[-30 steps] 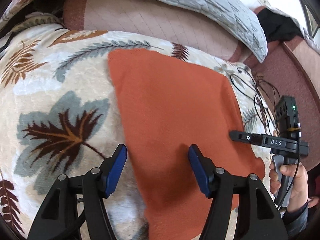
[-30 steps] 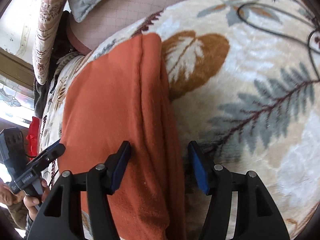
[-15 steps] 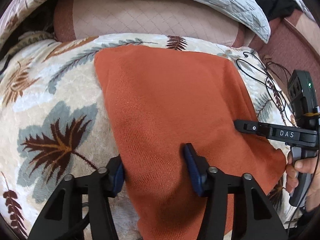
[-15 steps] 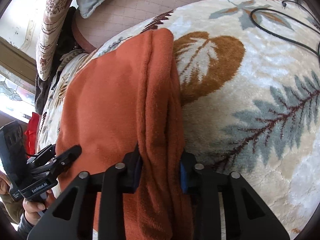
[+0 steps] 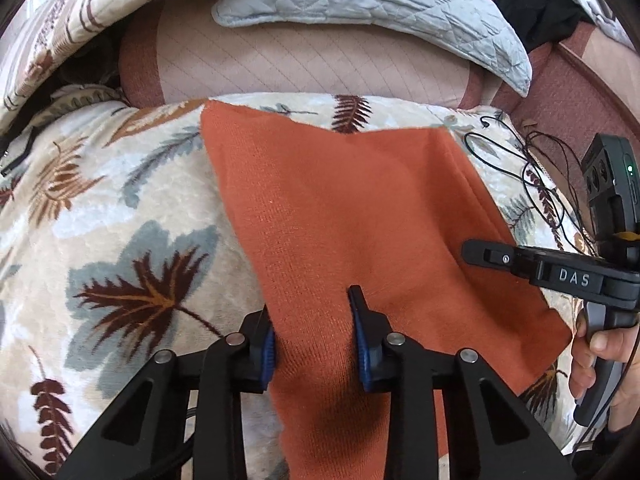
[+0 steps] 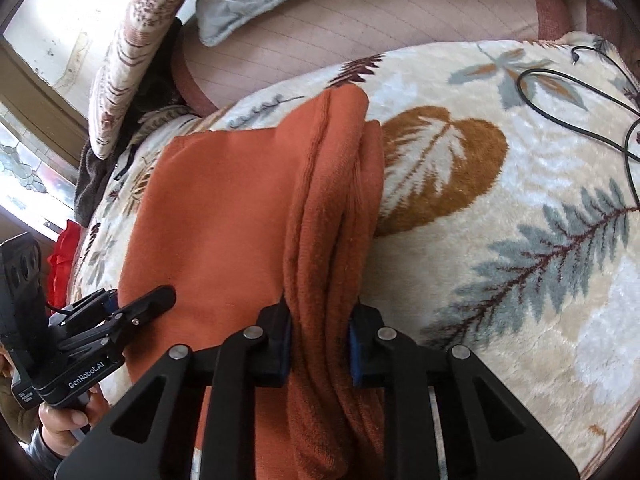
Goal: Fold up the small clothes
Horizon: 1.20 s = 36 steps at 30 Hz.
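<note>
Left wrist view: left gripper (image 5: 314,334), jaws just closing, pinches the near edge of the orange cloth (image 5: 360,216) spread on the leaf-patterned blanket (image 5: 120,216).

Right wrist view: right gripper (image 6: 320,340), also just closing, clamps the cloth's bunched right edge; uneven layers may slip, skewing the fold.

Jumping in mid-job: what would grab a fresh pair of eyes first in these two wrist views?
The orange garment stands out, spread across the leaf-patterned blanket on the bed. Both grippers have just closed on its near edge: the left gripper pinches a flat part, the right gripper a bunched, layered fold. A black cable lies loose on the blanket at the far right.
</note>
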Motion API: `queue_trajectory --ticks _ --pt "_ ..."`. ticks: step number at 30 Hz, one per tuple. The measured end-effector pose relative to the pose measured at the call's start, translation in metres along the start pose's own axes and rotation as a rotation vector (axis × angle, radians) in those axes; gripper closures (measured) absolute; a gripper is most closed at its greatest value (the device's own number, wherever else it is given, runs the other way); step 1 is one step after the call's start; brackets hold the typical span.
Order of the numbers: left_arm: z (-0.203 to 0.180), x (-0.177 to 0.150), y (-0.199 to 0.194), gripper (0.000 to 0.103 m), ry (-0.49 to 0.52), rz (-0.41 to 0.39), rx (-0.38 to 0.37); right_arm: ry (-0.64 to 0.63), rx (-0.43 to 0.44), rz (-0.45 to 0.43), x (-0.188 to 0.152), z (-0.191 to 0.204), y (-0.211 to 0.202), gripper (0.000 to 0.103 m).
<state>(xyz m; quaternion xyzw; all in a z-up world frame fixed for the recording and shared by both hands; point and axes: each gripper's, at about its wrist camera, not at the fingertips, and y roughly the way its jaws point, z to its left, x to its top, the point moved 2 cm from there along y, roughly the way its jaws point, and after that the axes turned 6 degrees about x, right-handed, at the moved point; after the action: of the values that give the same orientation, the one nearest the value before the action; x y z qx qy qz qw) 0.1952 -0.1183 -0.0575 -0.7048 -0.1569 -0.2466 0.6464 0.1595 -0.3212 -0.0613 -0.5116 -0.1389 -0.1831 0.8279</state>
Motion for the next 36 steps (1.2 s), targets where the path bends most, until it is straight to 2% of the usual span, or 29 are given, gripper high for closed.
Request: queue_trajectory --ticks 8,12,14,18,21,23,24,25,26,28,33,36 --pt "0.028 -0.003 -0.021 0.073 -0.02 0.009 0.029 -0.031 0.043 -0.002 -0.007 0.026 0.001 0.083" --pt "0.04 -0.013 -0.019 0.073 -0.023 0.041 0.033 -0.044 0.059 0.032 -0.014 0.036 0.013 0.083" --pt "0.044 -0.019 -0.015 0.073 -0.029 0.059 0.029 -0.045 0.036 0.04 -0.016 0.035 0.017 0.078" --pt "0.044 -0.023 -0.01 0.071 -0.027 0.06 0.033 -0.02 0.012 0.065 -0.02 0.023 0.022 0.054" --pt "0.042 -0.024 -0.005 0.069 -0.004 0.059 0.044 -0.007 0.009 0.095 -0.024 0.015 0.029 0.051" --pt "0.041 -0.025 -0.002 0.069 0.006 0.056 0.054 0.038 0.065 0.11 -0.025 0.008 0.037 0.051" --pt "0.04 -0.025 -0.002 0.069 0.013 0.048 0.06 0.061 0.095 0.101 -0.025 0.006 0.039 0.059" --pt "0.039 -0.025 -0.002 0.07 0.02 0.037 0.068 0.064 0.115 0.1 -0.024 0.006 0.041 0.071" --pt "0.039 -0.026 -0.004 0.07 0.022 0.027 0.072 0.066 0.135 0.103 -0.024 0.008 0.043 0.073" --pt "0.039 -0.027 -0.007 0.072 0.019 0.012 0.073 0.041 0.111 0.091 -0.025 0.015 0.042 0.077" --pt "0.044 -0.027 -0.017 0.073 0.008 -0.004 0.05 -0.008 0.099 0.032 -0.023 0.038 0.026 0.079" --pt "0.05 -0.026 -0.029 0.074 0.015 -0.023 0.069 -0.013 0.109 0.011 -0.023 0.046 0.018 0.08"
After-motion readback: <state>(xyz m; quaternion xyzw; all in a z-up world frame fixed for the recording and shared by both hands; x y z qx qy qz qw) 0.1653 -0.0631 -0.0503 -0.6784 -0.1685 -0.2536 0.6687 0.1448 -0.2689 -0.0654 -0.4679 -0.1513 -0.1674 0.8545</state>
